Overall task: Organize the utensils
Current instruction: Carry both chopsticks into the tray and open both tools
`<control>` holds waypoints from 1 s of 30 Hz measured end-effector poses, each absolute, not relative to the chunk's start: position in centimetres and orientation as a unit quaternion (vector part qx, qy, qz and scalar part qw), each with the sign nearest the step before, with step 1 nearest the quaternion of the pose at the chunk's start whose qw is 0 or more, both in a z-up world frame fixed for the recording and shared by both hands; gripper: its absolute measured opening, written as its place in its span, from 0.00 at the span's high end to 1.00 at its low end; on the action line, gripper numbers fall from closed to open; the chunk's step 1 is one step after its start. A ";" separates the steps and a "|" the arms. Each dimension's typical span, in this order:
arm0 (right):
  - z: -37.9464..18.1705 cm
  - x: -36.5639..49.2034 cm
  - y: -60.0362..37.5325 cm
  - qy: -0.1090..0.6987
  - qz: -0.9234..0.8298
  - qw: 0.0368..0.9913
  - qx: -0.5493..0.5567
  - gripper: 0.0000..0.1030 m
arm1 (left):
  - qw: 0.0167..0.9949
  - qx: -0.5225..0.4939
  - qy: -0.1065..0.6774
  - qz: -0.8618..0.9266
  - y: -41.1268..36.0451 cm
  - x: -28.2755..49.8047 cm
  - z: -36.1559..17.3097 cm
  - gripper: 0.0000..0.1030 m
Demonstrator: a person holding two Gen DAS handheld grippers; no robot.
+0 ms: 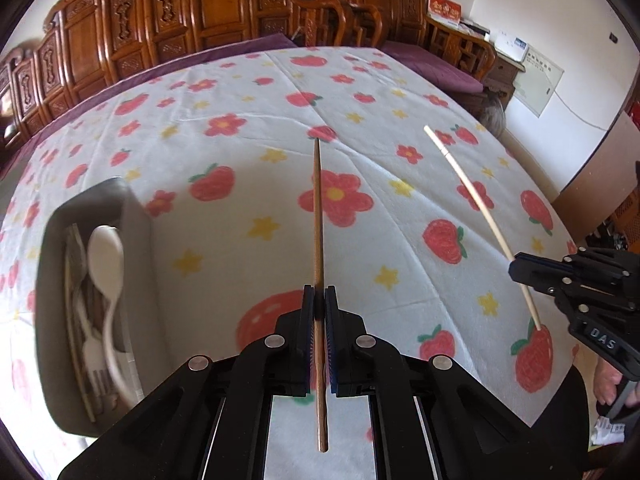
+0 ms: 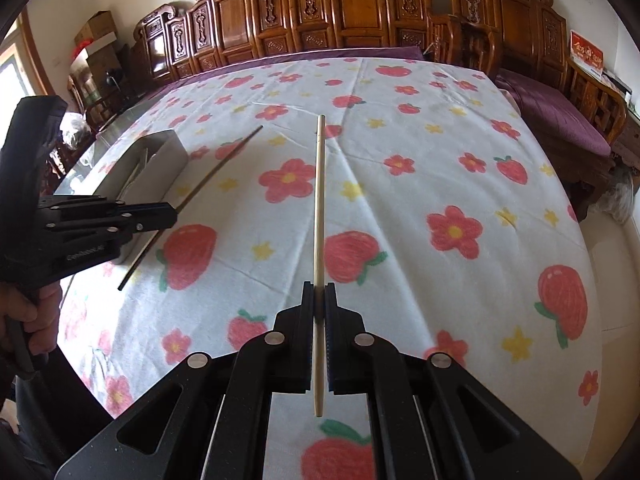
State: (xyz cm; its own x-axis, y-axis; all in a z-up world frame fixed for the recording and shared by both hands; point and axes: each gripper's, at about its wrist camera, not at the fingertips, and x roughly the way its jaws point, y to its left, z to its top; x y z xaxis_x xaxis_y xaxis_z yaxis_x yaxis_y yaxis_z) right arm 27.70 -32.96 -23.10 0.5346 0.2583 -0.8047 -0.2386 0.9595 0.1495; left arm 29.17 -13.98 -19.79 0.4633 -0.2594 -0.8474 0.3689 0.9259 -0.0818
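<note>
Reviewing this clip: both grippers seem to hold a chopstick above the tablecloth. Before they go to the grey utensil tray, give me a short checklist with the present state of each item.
1. Left gripper shut on the dark brown chopstick: ok.
2. Right gripper shut on the pale chopstick: ok.
3. Both chopsticks lifted clear of the tablecloth: ok.
4. The two chopsticks apart, not crossing: ok.
5. Grey utensil tray within view, to the left: ok. It already holds a white spoon and other utensils.
6. Free room in the tray for two more sticks: cannot tell, contents blurred.
</note>
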 end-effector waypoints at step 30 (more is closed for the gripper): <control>-20.5 29.1 -24.4 0.443 0.200 0.874 0.006 0.94 | 0.888 0.030 0.437 -0.141 -3.2 28.5 -14.2 0.96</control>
State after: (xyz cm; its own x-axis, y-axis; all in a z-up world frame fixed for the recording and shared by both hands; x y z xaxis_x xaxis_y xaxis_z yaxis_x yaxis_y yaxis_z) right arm 29.10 -24.36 -20.49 0.5271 0.3552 -0.7720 -0.3440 0.9199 0.1883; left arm 28.46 -3.18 -14.16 0.5789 -0.2252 -0.7837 0.2771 0.9582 -0.0707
